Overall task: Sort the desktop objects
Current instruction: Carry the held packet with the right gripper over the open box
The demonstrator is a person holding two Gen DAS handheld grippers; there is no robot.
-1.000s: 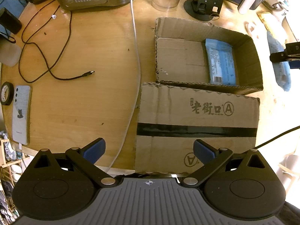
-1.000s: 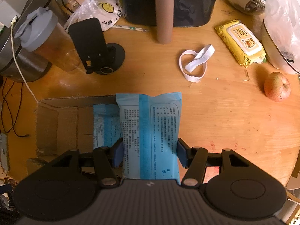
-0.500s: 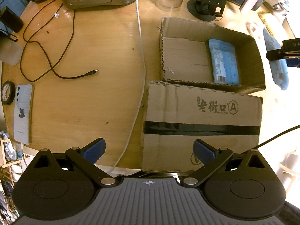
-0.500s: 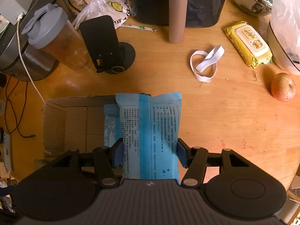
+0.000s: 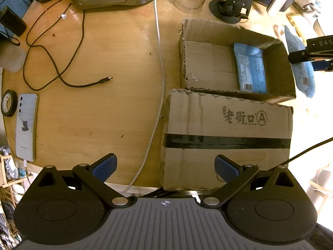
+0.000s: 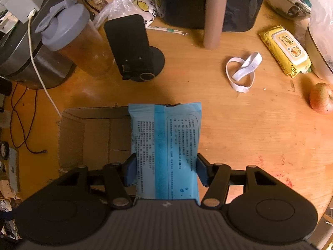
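Box (image 6: 91,137) lies just left of your right hand-held gripper (image 6: 165,171), which clamps a blue pack (image 6: 166,145), long axis pointing away from you, over the right wall. Your left hand-held gripper (image 5: 165,167) hangs wide and empty above the desk (image 5: 93,114).

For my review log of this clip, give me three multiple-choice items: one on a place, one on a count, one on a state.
1. Where does the phone lie?
A. in the box
B. at the table's left edge
C. on the stand

2. How many blue packets lie inside the cardboard box?
A. one
B. two
C. none

3. What is the right gripper doing?
A. open, empty
B. holding an apple
C. shut on a blue packet

Key: B, the phone rests beside the tape roll; A, a single packet in the box; C, the fingers press both its sides.
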